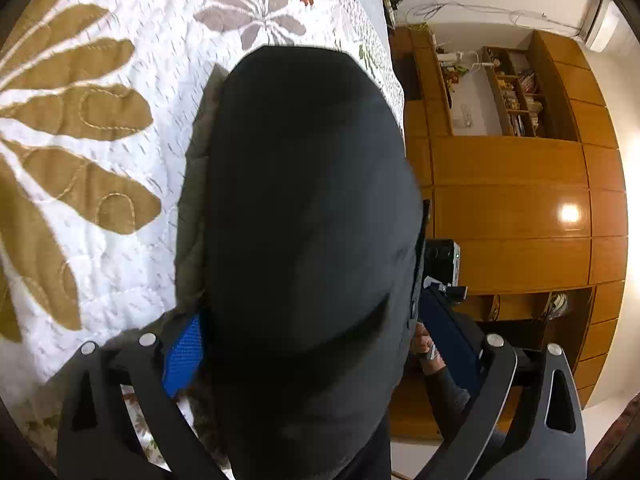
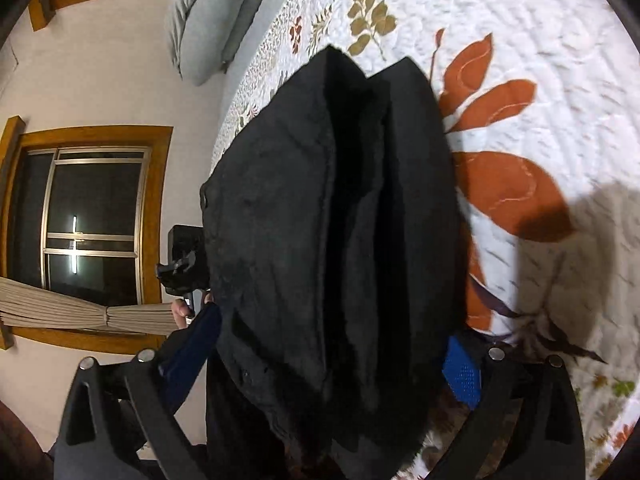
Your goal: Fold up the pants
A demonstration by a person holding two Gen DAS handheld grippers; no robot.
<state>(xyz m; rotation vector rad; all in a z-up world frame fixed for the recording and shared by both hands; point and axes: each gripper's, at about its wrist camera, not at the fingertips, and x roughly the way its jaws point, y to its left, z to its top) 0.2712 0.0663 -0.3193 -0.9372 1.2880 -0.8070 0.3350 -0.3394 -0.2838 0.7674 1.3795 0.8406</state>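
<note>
Black pants [image 1: 304, 208] hang lifted above the bed and fill the middle of both views. In the left wrist view my left gripper [image 1: 320, 360] is shut on the pants fabric, with its blue-padded fingers [image 1: 182, 356] on either side of the cloth. In the right wrist view the pants [image 2: 332, 220] show folds and two leg ends at the top. My right gripper [image 2: 328, 364] is shut on the pants too, its blue fingers [image 2: 460, 372] pressed against the fabric. The right gripper also shows in the left wrist view [image 1: 444, 264], just beyond the cloth.
A white quilted bedspread [image 1: 120, 128] with brown, grey and orange leaf shapes lies beneath. Grey pillows [image 2: 208, 12] sit at the bed's head. A wooden wardrobe with shelves [image 1: 512, 184] stands beside the bed, and a window with a curtain [image 2: 92, 208] is on the wall.
</note>
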